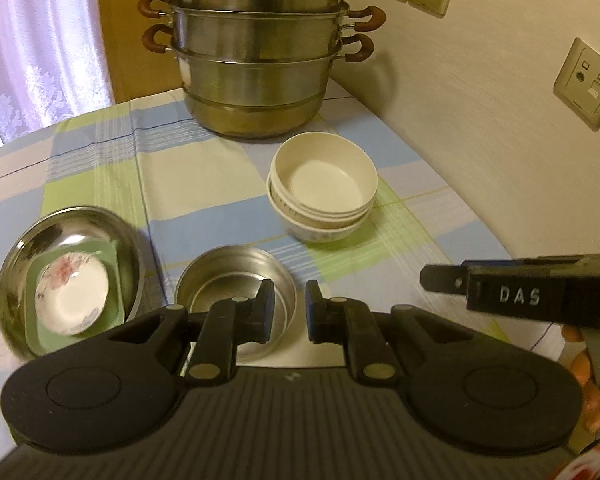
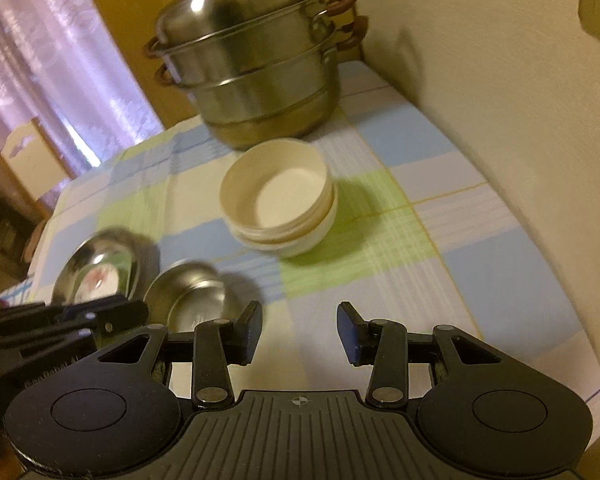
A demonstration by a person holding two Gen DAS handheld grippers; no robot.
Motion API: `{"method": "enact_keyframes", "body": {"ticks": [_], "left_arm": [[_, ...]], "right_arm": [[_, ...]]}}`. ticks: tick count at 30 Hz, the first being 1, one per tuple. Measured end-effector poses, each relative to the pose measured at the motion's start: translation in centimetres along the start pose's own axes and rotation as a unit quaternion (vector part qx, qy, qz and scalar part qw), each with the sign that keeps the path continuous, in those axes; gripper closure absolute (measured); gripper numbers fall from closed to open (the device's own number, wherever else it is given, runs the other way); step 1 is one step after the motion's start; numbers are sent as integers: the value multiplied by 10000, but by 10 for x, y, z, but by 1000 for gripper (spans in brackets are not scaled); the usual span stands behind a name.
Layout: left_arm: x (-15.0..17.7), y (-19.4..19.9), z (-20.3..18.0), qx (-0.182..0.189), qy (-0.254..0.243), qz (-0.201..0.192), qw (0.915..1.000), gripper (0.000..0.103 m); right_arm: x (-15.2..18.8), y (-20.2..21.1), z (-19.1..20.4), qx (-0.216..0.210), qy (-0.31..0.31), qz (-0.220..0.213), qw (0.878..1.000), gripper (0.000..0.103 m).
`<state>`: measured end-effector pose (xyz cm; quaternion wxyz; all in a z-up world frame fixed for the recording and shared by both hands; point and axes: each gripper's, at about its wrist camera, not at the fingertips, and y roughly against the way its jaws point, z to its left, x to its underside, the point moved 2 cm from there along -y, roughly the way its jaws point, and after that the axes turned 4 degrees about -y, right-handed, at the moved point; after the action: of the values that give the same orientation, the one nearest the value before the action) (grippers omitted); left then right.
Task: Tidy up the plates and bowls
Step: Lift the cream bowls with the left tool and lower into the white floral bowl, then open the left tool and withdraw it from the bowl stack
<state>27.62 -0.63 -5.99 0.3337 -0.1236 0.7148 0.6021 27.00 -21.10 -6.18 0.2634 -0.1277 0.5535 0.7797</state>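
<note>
A stack of cream bowls (image 1: pixel 323 188) (image 2: pixel 280 210) stands mid-table. A small steel bowl (image 1: pixel 236 288) (image 2: pixel 190 294) sits near the front. At the left, a wide steel dish (image 1: pixel 28 256) (image 2: pixel 100 266) holds a green square plate (image 1: pixel 114 280) with a flowered white saucer (image 1: pixel 72 292) on it. My left gripper (image 1: pixel 290 312) is open and empty, its left finger over the small steel bowl's right rim. My right gripper (image 2: pixel 298 334) is open and empty above bare cloth, right of the steel bowl; it also shows in the left wrist view (image 1: pixel 440 280).
A big two-tier steel steamer pot (image 1: pixel 256 52) (image 2: pixel 252 64) stands at the back of the checked tablecloth (image 1: pixel 204 176) (image 2: pixel 440 240). A wall with sockets (image 1: pixel 586 82) runs along the right edge. Curtains (image 1: pixel 32 40) hang at the back left.
</note>
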Motion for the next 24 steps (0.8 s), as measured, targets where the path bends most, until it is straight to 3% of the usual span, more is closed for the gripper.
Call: {"method": "enact_keyframes", "body": {"ticks": [11, 24], "left_arm": [[40, 31, -21, -407, 296, 148, 9986, 90], [93, 63, -45, -849, 881, 281, 9921, 90]], "right_arm": [[40, 20, -3, -481, 526, 375, 9968, 61], [81, 46, -16, -717, 1042, 602, 9901, 61]]}}
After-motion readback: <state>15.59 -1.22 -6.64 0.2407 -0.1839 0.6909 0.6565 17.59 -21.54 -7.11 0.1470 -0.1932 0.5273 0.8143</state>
